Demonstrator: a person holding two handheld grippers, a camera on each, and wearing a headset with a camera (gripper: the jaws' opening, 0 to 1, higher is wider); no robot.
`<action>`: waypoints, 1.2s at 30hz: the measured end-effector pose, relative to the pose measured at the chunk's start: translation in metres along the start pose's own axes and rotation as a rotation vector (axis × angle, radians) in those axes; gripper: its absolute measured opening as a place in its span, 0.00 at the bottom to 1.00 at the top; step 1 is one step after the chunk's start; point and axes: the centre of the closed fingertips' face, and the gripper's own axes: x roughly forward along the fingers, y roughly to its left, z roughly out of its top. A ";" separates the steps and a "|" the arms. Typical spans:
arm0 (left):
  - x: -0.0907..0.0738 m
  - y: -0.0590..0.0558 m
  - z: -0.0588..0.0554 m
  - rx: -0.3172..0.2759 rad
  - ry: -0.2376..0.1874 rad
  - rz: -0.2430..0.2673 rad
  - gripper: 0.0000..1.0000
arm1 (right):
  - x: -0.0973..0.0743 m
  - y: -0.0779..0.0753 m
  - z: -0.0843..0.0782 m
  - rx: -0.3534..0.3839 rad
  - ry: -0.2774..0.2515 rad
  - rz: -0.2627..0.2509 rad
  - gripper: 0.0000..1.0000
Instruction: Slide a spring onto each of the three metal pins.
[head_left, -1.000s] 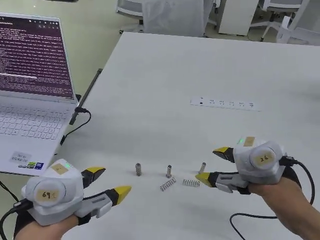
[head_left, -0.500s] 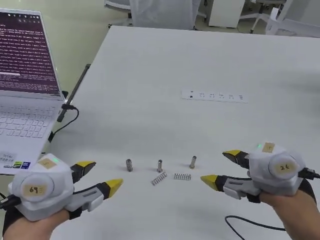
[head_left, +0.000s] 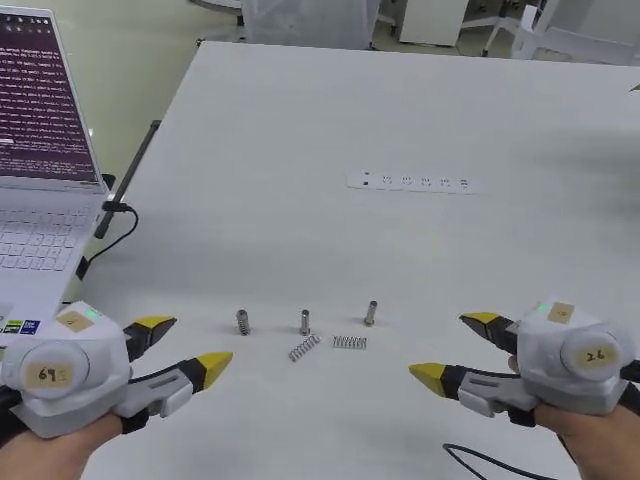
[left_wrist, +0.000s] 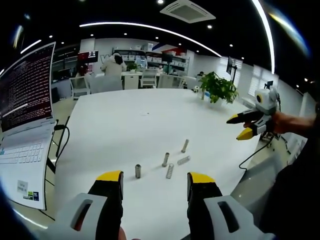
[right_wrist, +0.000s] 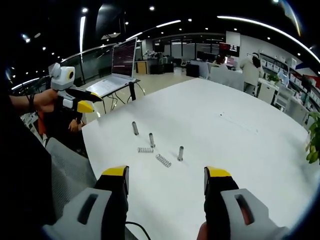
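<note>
Three short metal pins stand in a row near the table's front: left pin, middle pin, right pin. The left pin looks ribbed, as if a spring sits on it. Two loose springs lie flat just in front of the row, one spring tilted and the other spring level. My left gripper is open, left of the pins and apart from them. My right gripper is open and holds nothing, off to the right of the springs. The right gripper view shows the pins and the springs ahead of its jaws.
An open laptop stands at the left edge, with a cable plugged into its side. A white power strip lies beyond the pins, mid-table. Another cable trails by my right hand. White chairs stand past the far edge.
The right gripper has drawn back to the right, away from the loose springs. The camera has shifted, so the whole scene sits further left and up. Both grippers stay open.
</note>
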 end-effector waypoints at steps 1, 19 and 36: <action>0.002 -0.001 0.000 0.002 0.003 -0.004 0.46 | -0.001 -0.001 0.000 -0.001 0.001 -0.002 0.60; 0.045 -0.027 -0.018 0.054 0.067 -0.106 0.45 | -0.017 0.002 -0.014 -0.020 0.041 0.016 0.65; 0.092 -0.041 -0.041 0.058 0.146 -0.152 0.44 | -0.018 0.018 -0.017 -0.024 0.048 0.051 0.65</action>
